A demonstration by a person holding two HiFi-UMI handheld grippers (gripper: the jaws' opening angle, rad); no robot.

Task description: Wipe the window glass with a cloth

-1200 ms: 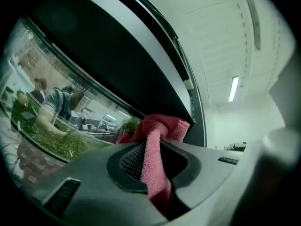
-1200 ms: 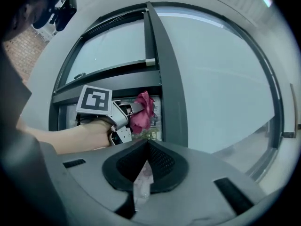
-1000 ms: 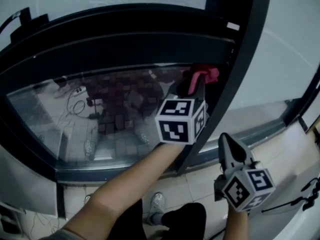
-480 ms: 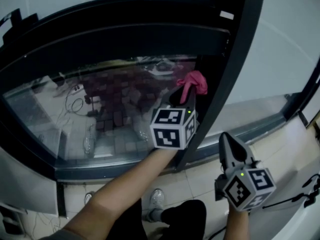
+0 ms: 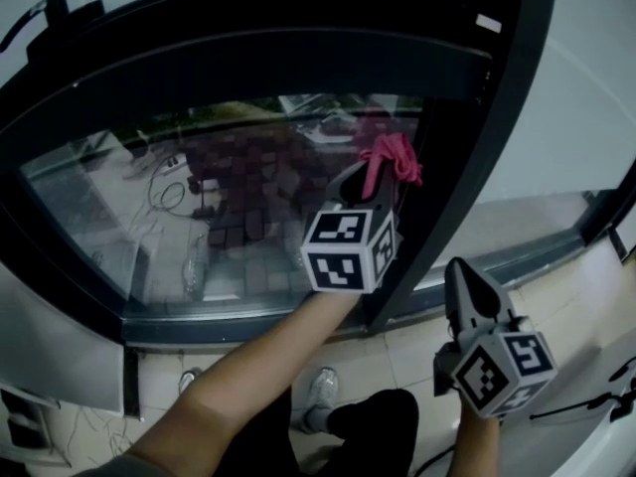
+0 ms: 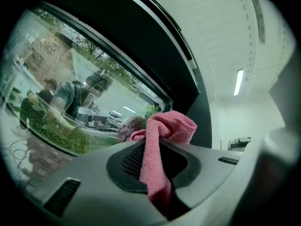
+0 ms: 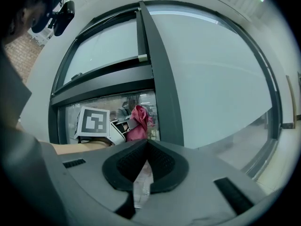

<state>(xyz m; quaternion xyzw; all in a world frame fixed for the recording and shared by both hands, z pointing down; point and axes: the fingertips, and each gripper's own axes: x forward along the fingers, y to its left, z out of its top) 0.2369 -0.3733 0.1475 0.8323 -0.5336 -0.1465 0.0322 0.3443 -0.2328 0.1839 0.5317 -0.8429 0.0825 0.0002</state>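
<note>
My left gripper (image 5: 366,179) is shut on a pink cloth (image 5: 391,156) and holds it up against the window glass (image 5: 199,207), at the pane's right side beside the dark upright frame bar (image 5: 467,157). In the left gripper view the cloth (image 6: 162,135) hangs down between the jaws of this gripper (image 6: 157,145), its bunched top against the glass (image 6: 56,93). My right gripper (image 5: 463,271) hangs lower right, shut and holding nothing. In the right gripper view its jaws meet at the tip (image 7: 146,142), and the cloth (image 7: 139,121) and the left gripper's marker cube (image 7: 94,122) show beyond.
A wide dark frame (image 5: 248,58) borders the pane on top and a sill (image 5: 248,321) below. Right of the upright bar is a pale pane (image 5: 576,107). Tiled floor, the person's shoes (image 5: 320,391) and cables (image 5: 596,396) lie below.
The left gripper has slid the cloth a little along the glass, staying close to the upright bar. The right gripper has kept its place, still shut.
</note>
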